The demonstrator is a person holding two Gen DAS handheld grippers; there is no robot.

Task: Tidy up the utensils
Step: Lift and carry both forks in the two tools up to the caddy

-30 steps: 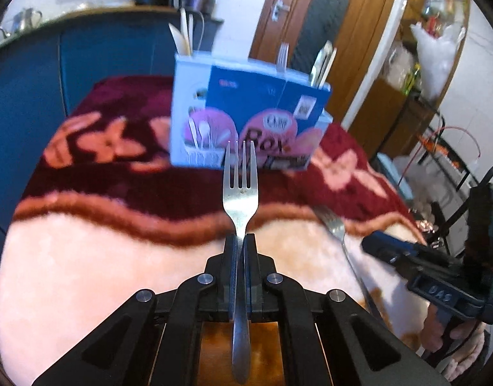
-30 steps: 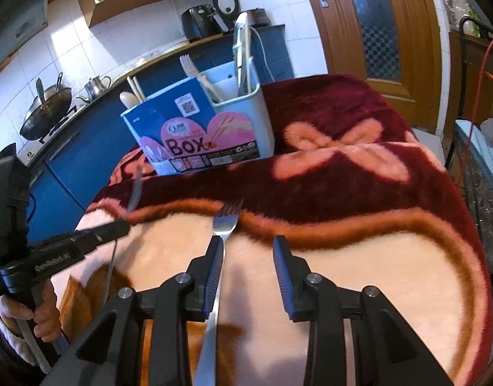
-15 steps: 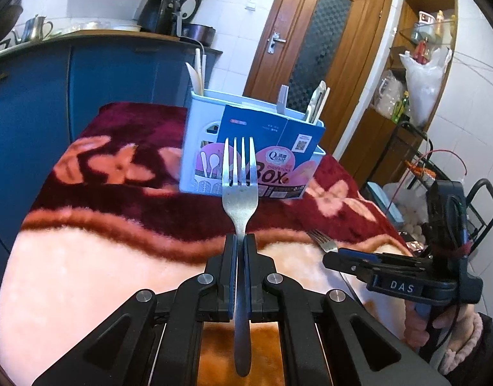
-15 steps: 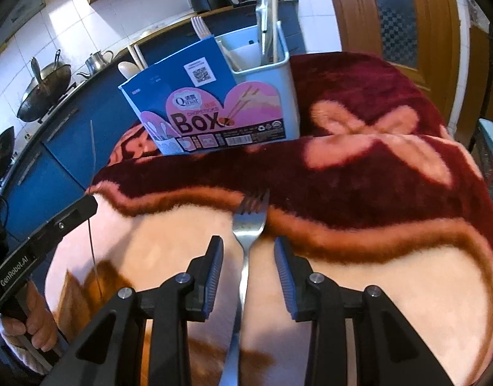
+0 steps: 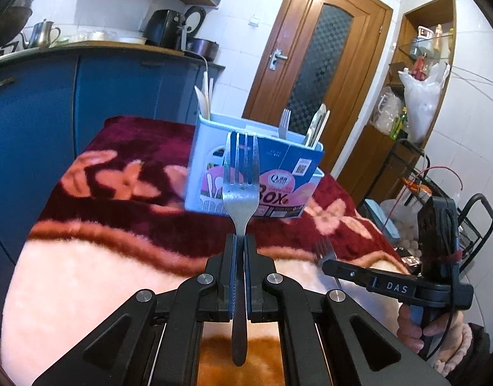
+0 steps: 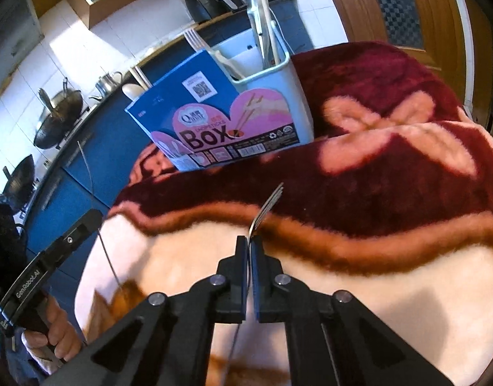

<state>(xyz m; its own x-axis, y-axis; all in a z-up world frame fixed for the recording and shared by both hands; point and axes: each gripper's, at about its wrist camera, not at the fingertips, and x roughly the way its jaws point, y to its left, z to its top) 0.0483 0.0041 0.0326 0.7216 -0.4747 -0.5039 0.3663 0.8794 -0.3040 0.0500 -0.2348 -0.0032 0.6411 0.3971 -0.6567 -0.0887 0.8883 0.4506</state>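
My left gripper (image 5: 240,241) is shut on a steel fork (image 5: 241,177) and holds it upright above the blanket, tines up, in front of the utensil box (image 5: 252,173). My right gripper (image 6: 249,244) is shut on a second fork (image 6: 268,205), seen edge-on and tilted, just above the blanket. The white and blue utensil box (image 6: 233,122) stands at the far side and holds a fork, chopsticks and other utensils. The right gripper also shows in the left wrist view (image 5: 330,262), low on the right with its fork's tines (image 5: 323,251) showing.
A maroon and peach fleece blanket (image 5: 101,257) covers the table. Blue kitchen cabinets (image 5: 69,96) run along the left, with pots on the counter. A wooden door (image 5: 314,64) and a wire rack (image 5: 445,193) are to the right.
My right gripper has closed on the fork that lay on the blanket and tilted it up. My left gripper has lifted its fork higher and nearer the box.
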